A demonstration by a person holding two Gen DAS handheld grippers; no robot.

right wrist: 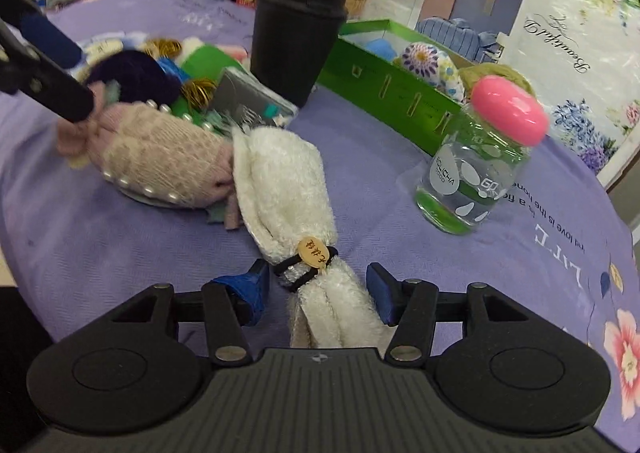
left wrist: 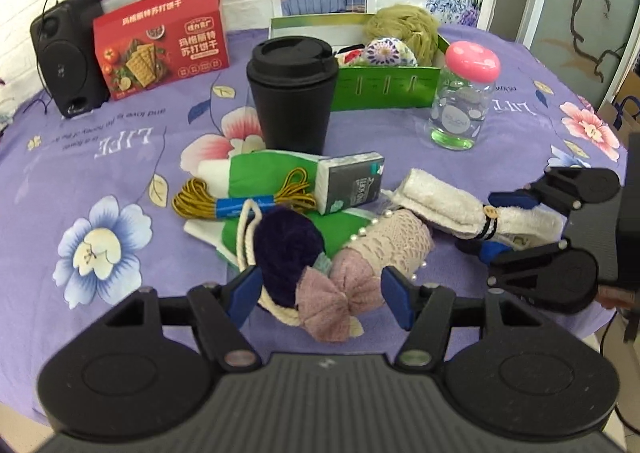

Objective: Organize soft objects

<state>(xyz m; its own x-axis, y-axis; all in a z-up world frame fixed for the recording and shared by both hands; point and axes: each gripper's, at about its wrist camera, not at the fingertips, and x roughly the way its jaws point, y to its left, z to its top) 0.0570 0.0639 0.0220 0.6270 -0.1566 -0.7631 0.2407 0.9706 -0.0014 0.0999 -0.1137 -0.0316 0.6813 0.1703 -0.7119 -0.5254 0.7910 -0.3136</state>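
On the purple flowered bench [left wrist: 100, 141], my left gripper [left wrist: 320, 295] has its jaws wide around the pink knitted glove with pearl trim and a bow [left wrist: 372, 257], not yet closed. To the right, my right gripper [right wrist: 318, 291] straddles the rolled white fleecy towel bound by a black band [right wrist: 284, 189], jaws wide, touching neither side.

The left gripper [left wrist: 320, 293] has its two blue fingers wide apart. Between them lie a pink bow [left wrist: 334, 303] and a dark purple pom-pom [left wrist: 286, 249]. A pink knitted glove [left wrist: 390, 245] stretches away just past the bow. Off to the right, the right gripper [left wrist: 508, 227] sits around a white towel [left wrist: 448, 205].
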